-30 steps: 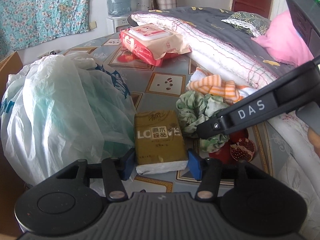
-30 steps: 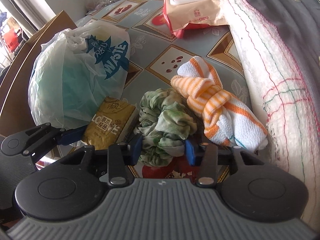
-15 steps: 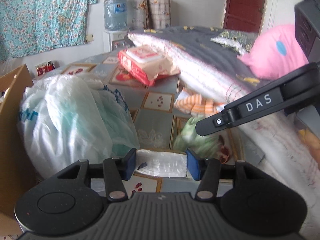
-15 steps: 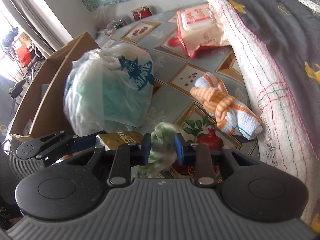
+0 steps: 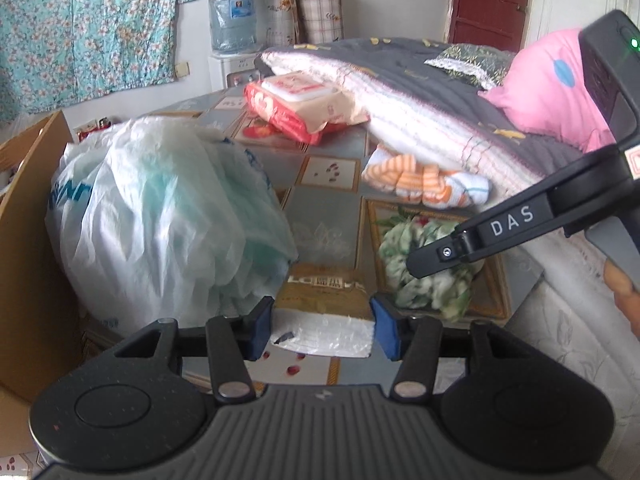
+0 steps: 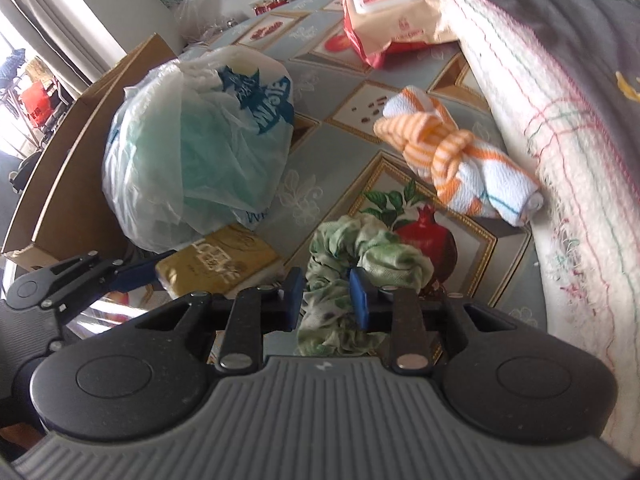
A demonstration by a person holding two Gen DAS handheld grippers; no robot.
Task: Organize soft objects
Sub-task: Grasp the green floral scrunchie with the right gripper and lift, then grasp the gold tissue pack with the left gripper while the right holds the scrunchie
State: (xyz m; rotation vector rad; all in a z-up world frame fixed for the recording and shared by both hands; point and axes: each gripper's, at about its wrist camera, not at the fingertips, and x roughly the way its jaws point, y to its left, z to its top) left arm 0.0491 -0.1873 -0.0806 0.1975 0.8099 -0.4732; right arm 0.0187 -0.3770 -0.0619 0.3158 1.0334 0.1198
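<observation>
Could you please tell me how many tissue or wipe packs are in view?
2. The gold tissue pack sits between the left gripper fingers; the red wipes pack lies against the folded blanket. The plastic bag may hide others.

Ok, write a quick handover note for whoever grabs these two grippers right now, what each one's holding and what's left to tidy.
Left gripper: shut on the tissue pack, lifted at its near end.
Right gripper: shut on the green scrunchie, held above the table.
Not yet picked up: the knotted orange-striped cloth beside the folded blanket, the wet wipes pack at the far side, and the stuffed plastic bag next to the cardboard box.
Done: two items gripped, none put away.
Left: place both, probably in the box, then collect the cloth and wipes.
</observation>
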